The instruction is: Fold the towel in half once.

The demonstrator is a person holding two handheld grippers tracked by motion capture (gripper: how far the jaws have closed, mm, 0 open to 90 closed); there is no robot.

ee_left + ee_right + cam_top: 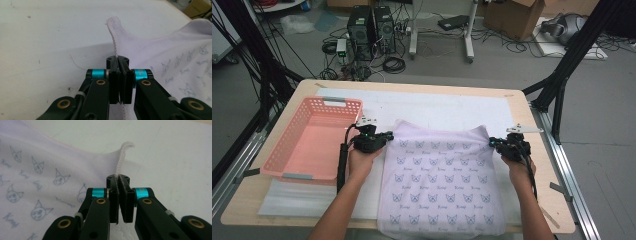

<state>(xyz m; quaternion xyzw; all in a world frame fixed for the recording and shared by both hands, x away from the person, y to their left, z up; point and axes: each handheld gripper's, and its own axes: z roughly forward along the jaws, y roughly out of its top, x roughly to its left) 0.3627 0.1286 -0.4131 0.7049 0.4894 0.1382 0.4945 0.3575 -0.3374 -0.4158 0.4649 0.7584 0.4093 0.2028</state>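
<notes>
Near-edge cloth hem is being left to hang over the tabletop's front edge, while the far corners of the lilac printed towel [442, 185] are being pinched, one per hand. Left hand-held gripper [384, 138] is being kept clenched on the towel's far-left corner: in the left gripper view the stitched hem [113, 37] is being squeezed between the black jaws, which are standing fully together w/ the hem running up out of them. Right hand-held gripper [495, 142] is likewise being kept clamped on the far-right corner, its hem [121, 155] being nipped the same way in the right gripper view.

Key relation: towel's long axis is being laid front-to-back, from the tabletop's front edge toward its far edge, so the body of the cloth is lying between the two grippers & toward the person, not beyond them. Both held corners are being lifted slightly off the white mat [447, 107]; rest of the cloth is resting flat.

Pink basket [312, 137] is sitting at the tabletop's left side, just beside the left gripper & well apart from the right one, so the left hand is judged nearer for any drop-in. A fold is judged likelier first: far corners would be brought toward the front edge, both hands kept level to avoid skew.
</notes>
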